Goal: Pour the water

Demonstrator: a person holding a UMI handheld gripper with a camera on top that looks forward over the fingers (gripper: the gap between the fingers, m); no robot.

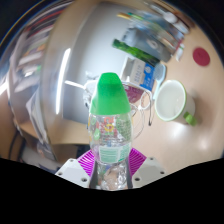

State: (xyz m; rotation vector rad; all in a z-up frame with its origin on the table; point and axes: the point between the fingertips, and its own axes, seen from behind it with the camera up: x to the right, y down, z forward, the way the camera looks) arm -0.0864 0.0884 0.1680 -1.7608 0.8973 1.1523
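Gripper view shows the gripper (110,160) clamped on the bottle (111,125), green cap still on, lifted near the cup (172,101), so next it probably needs tipping toward that cup.

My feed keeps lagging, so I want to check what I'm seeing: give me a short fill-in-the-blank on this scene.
1. The clear bottle has a ____ cap.
2. The bottle stands ____ the two fingers.
3. The white cup rests on the ____, beyond the bottle.

Missing words: green; between; table
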